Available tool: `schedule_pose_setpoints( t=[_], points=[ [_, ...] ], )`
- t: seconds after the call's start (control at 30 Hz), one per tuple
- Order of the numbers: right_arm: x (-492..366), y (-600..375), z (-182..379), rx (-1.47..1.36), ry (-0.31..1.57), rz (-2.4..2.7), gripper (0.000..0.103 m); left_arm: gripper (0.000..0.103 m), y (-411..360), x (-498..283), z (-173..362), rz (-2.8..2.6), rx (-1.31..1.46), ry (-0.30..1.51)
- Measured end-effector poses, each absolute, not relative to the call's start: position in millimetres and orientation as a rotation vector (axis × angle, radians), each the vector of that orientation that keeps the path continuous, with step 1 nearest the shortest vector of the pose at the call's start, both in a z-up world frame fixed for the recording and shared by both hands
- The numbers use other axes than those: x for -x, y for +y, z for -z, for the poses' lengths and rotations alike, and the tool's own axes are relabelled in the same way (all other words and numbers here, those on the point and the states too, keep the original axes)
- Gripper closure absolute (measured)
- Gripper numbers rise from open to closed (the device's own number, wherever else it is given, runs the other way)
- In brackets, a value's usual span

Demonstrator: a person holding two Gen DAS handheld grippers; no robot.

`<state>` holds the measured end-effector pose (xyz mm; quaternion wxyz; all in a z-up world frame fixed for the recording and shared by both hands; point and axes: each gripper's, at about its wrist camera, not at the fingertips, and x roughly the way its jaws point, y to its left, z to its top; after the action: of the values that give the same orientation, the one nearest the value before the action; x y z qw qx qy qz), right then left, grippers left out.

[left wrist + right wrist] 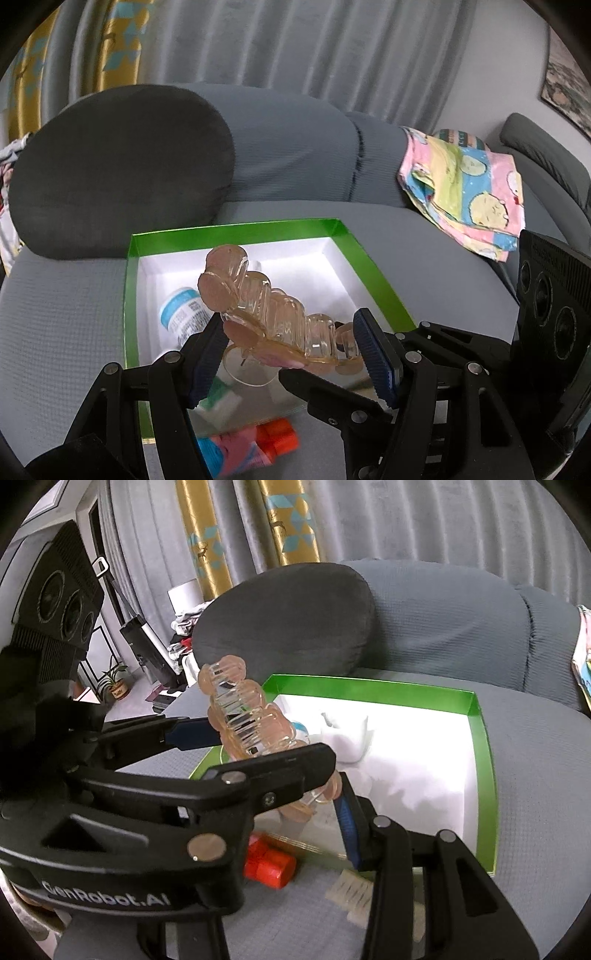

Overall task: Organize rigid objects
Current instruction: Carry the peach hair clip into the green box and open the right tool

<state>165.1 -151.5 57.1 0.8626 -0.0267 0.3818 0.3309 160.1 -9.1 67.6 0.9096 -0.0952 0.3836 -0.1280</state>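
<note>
A translucent peach hair claw clip (266, 306) is held above a green-rimmed white box (236, 230) on a grey sofa. My left gripper (288, 343) is shut on the clip's base. In the right wrist view the clip (240, 716) sticks up between both grippers. My right gripper (325, 775) surrounds the clip's lower end; its blue pad (347, 823) sits close to the clip, and contact is unclear. A white bottle with a blue label (181, 314) lies inside the box.
A red-capped pink and blue tube (251, 446) lies on the sofa seat in front of the box; it also shows in the right wrist view (269, 864). A dark grey cushion (122, 166) leans behind the box. A colourful cloth (465, 192) hangs at right.
</note>
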Motion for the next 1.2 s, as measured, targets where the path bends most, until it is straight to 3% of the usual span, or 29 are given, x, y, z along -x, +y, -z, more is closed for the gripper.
schedule_pose_setpoints(
  t=[0.73,0.8,0.97,1.2],
  points=[
    [-205,-130,-12,0.127,0.928,-0.646,0.060,0.033,2,-203,-16,0.229,0.235,0.902],
    [-204,-128,-12,0.146,0.926,-0.631,0.057,0.032,2,-202,-16,0.225,0.223,0.902],
    [-201,-135,-17,0.158,0.904,-0.595,0.036,0.020,6,-198,-19,0.220,0.239,0.893],
    [-187,-152,-28,0.153,0.872,-0.568,0.033,0.019,14,-183,-29,0.206,0.258,0.869]
  ],
)
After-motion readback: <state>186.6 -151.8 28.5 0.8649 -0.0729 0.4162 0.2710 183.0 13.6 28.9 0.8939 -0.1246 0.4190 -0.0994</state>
